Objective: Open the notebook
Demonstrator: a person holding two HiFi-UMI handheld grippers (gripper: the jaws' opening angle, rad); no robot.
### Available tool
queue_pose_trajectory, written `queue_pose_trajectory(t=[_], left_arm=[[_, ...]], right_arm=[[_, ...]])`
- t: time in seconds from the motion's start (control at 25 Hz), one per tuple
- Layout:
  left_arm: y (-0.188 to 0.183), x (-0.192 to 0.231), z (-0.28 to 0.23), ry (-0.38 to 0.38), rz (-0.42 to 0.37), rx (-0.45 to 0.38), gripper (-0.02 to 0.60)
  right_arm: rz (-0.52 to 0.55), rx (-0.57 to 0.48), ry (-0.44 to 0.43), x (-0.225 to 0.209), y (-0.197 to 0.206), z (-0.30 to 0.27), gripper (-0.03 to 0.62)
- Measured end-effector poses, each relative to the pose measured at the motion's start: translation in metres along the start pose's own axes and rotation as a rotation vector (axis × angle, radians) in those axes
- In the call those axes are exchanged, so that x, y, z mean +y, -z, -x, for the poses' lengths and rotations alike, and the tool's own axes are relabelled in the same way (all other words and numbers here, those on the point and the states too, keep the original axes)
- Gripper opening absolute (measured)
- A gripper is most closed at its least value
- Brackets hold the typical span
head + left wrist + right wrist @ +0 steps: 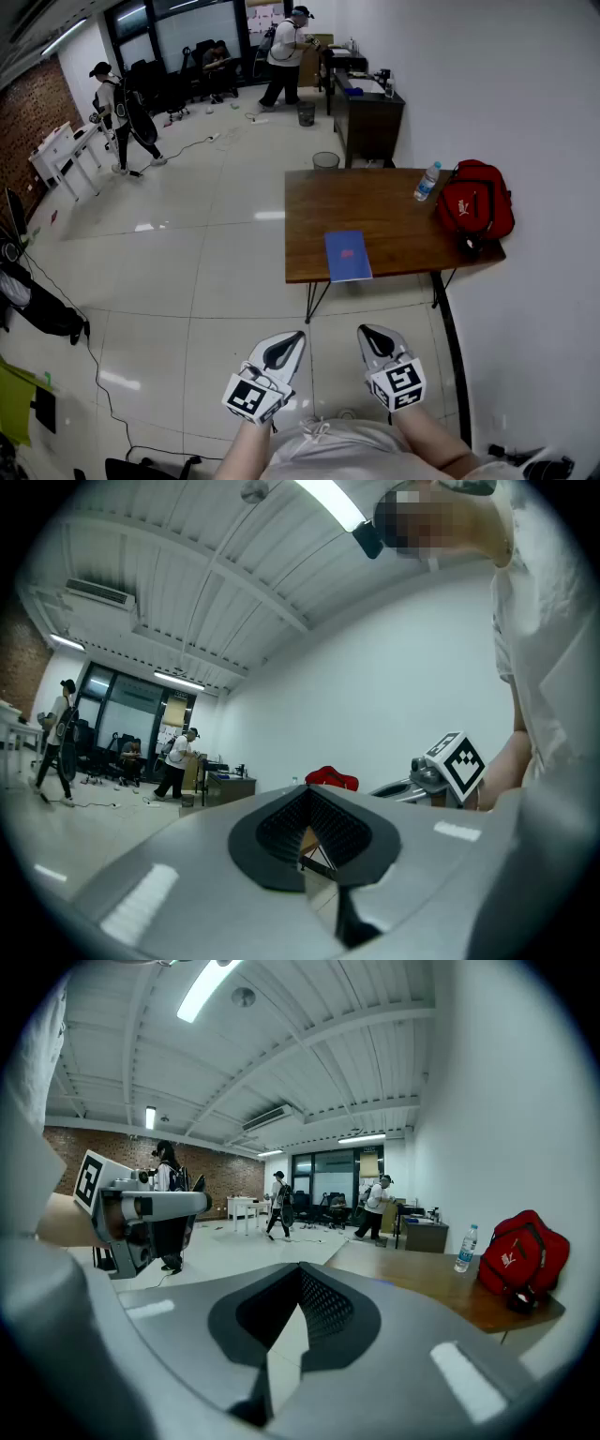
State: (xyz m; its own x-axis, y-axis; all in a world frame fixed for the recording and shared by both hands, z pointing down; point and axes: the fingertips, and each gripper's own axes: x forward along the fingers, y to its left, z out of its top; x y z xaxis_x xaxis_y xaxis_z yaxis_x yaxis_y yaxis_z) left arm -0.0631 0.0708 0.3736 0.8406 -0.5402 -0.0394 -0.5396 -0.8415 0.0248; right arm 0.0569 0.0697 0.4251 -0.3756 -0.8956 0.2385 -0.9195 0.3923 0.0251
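Note:
A blue notebook (348, 255) lies closed near the front edge of a brown wooden table (394, 202), a good way ahead of both grippers. My left gripper (289, 344) and right gripper (372, 337) hang side by side over the floor close to my body, well short of the table. Each has its jaws together and holds nothing. In the left gripper view the gripper (314, 855) points up toward the wall and ceiling. The right gripper (291, 1335) in its own view faces the table (431, 1283).
A water bottle (427, 182) and a red bag (475, 202) sit at the table's right end by the white wall. Behind the table are a waste bin (325, 160) and a dark desk (367, 108). People (117, 112) stand far off; cables cross the tiled floor.

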Motion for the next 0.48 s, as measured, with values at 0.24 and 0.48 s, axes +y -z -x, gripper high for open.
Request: queue_pose_trajectory(t=[0.24,0.48], left_arm=[[0.003,0.023,0.029,-0.032,0.02,-0.001,0.005],[0.018,0.037,0.042,-0.039,0.068,0.007,0.005]], right_arm=[[-0.028,0.005,0.019,0.022,0.0,-0.009,0.006],[-0.051,0.039,0.03,0.033,0.009,-0.02,0.006]])
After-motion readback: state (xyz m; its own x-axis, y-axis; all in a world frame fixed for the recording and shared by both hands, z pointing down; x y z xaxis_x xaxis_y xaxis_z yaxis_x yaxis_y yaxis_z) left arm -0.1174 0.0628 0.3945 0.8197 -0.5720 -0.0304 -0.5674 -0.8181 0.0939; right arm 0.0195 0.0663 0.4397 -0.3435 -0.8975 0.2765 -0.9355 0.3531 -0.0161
